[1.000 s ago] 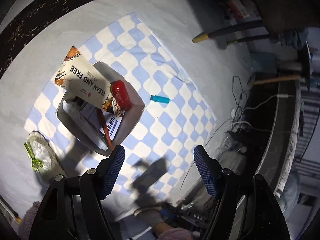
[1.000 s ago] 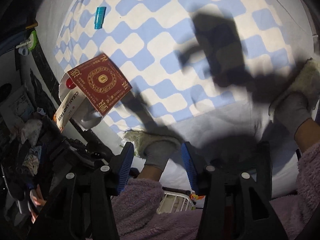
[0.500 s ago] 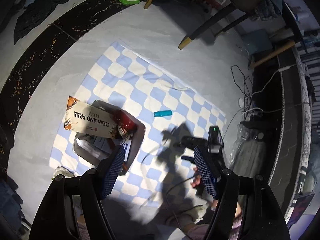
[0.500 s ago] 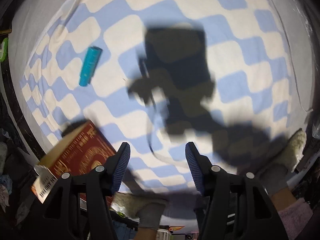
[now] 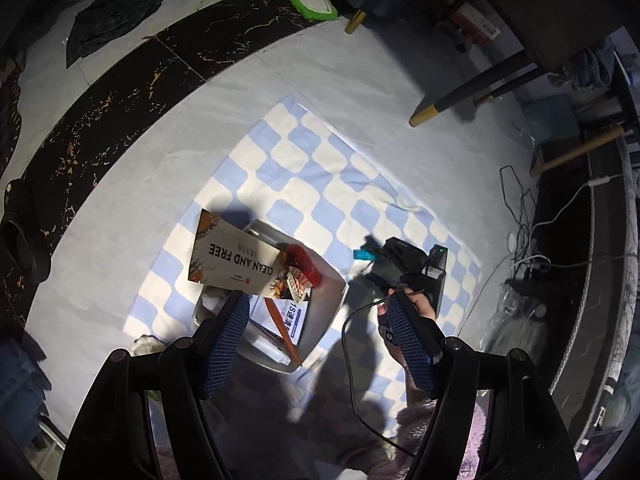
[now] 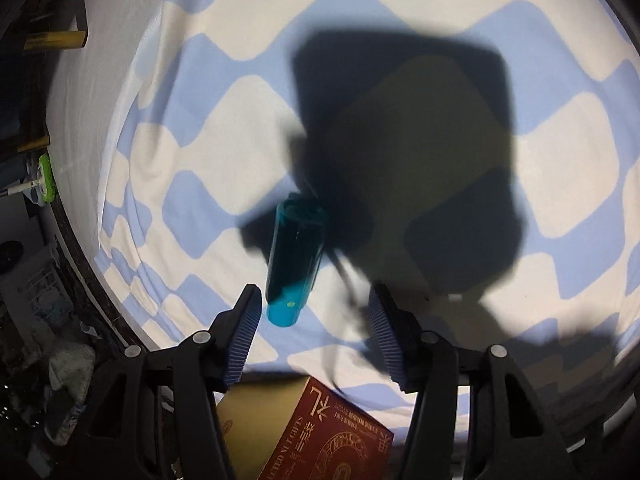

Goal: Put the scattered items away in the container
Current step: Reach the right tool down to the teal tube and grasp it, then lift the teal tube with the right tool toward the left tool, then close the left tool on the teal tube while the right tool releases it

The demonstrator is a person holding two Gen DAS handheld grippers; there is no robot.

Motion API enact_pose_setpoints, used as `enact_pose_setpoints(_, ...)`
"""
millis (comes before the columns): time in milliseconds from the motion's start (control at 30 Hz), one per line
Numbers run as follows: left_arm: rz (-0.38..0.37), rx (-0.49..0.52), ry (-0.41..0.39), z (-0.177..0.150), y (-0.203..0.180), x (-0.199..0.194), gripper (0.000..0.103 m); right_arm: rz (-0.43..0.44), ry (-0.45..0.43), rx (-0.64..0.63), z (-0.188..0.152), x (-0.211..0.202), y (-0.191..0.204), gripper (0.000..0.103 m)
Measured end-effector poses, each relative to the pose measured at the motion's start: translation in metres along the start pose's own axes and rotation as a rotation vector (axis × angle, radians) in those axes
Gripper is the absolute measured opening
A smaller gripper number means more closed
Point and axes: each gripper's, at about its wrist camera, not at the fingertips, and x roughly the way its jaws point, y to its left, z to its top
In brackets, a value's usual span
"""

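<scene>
A teal tube (image 6: 296, 256) lies on the blue-and-white checked cloth (image 6: 200, 120). My right gripper (image 6: 314, 300) hangs low over it. Its jaws are closing, with the tube's near end between the fingertips, close to the left finger (image 6: 244, 320); neither pad presses on it. In the left wrist view the tube (image 5: 362, 255) sits just right of the grey container (image 5: 334, 292), which holds a "CLEAN AND FREE" box (image 5: 232, 260), a red item (image 5: 304, 264) and papers. My left gripper (image 5: 320, 304) is open and empty, high above the container.
A red gift box (image 6: 332, 440) shows at the bottom edge of the right wrist view. Chair legs (image 5: 424, 116), a green mop head (image 5: 310, 0), floor cables (image 5: 520, 216) and dark clothing (image 5: 120, 12) surround the cloth. A hand (image 5: 420, 304) holds the right gripper.
The right gripper swept down and across the cloth, so the tube went from far off to between its fingertips. The left gripper rose, and the container looks smaller below it.
</scene>
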Motion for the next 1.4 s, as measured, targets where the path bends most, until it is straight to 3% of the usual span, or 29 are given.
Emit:
enact_pose_setpoints(67,-0.005,-0.007,0.018,-0.002,0.002,0.004,0.07,-0.053,-0.019,-0.043,0.002,-0.002,0.009,0.051)
enact_pose_setpoints(133,-0.008,0.002,0.035,-0.003,0.0,0.006,0.07,-0.125,-0.037,-0.115,0.004,-0.004,0.017,0.025)
enact_pose_setpoints(267,0.004,0.031,0.052,0.001,-0.009,0.011,0.07,-0.243,-0.081,-0.144,-0.004,-0.014,0.005,0.024)
enact_pose_setpoints(433,-0.111,0.041,0.06,0.0,-0.022,0.01,0.07,-0.047,0.03,0.022,-0.02,-0.045,-0.031,0.024)
enact_pose_setpoints(567,-0.354,-0.003,0.055,-0.006,-0.024,0.006,0.07,0.078,0.029,-0.01,-0.043,-0.106,-0.028,0.024)
enact_pose_setpoints(700,-0.442,0.077,0.077,-0.021,-0.034,0.01,0.07,0.268,0.017,-0.059,-0.069,-0.182,-0.012,0.025)
enact_pose_setpoints(767,-0.457,0.169,0.066,-0.031,-0.043,0.009,0.07,0.362,0.025,-0.103,-0.09,-0.21,-0.004,0.025)
enact_pose_setpoints(900,-0.471,0.408,-0.04,-0.063,-0.07,-0.007,0.07,0.491,0.04,-0.2,-0.138,-0.251,0.012,0.025)
enact_pose_setpoints(1033,-0.504,0.624,-0.151,-0.1,-0.099,-0.019,0.07,0.705,0.081,-0.234,-0.171,-0.285,-0.013,0.025)
enact_pose_setpoints(1100,-0.5,0.717,-0.201,-0.12,-0.109,-0.025,0.07,0.751,0.055,-0.249,-0.181,-0.296,-0.027,0.025)
enact_pose_setpoints(1233,-0.53,0.809,-0.22,-0.142,-0.112,-0.022,0.07,0.819,0.097,-0.22,-0.186,-0.296,-0.037,0.025)
enact_pose_setpoints(1333,-0.507,0.818,-0.246,-0.14,-0.106,-0.013,0.07,0.864,0.138,-0.216,-0.191,-0.292,-0.038,0.025)
enact_pose_setpoints(1400,-0.532,0.802,-0.251,-0.14,-0.103,-0.011,0.07,0.874,0.169,-0.216,-0.195,-0.293,-0.037,0.025)
